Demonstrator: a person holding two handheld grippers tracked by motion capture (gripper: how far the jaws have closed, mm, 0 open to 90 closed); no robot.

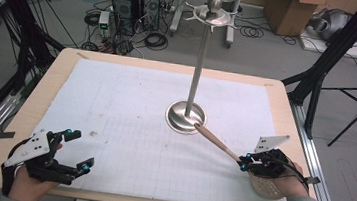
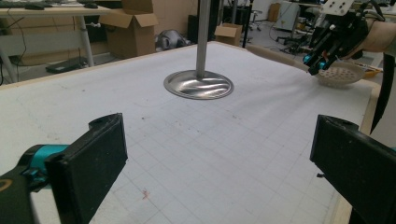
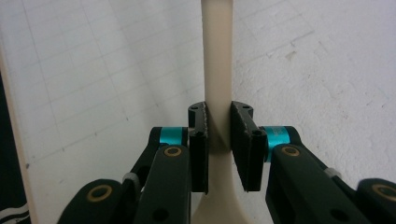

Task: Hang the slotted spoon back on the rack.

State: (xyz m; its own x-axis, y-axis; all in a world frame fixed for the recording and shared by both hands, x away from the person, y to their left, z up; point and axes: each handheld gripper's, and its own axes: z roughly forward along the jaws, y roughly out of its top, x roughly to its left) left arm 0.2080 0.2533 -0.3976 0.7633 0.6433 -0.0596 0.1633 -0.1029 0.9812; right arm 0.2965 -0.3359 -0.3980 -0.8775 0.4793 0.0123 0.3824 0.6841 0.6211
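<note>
The right gripper (image 1: pixel 247 161) pinches the skimmer (image 1: pixel 240 160) on its wooden handle, right of the stand (image 1: pixel 186 115). The skimmer seems light and stiff; the handle near the bowl gives good hold. The left gripper (image 1: pixel 78 149) has jaws spread, holding nothing.

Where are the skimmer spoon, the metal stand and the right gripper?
skimmer spoon (image 1: pixel 216 141), high view, mid handle.
metal stand (image 1: pixel 185 118), high view, round base.
right gripper (image 3: pixel 219 140), right gripper view, between its fingertips.

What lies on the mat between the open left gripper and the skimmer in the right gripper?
In the high view, bare gridded mat separates the left gripper from the skimmer clamped by the right gripper; the stand's base sits farther back.
</note>
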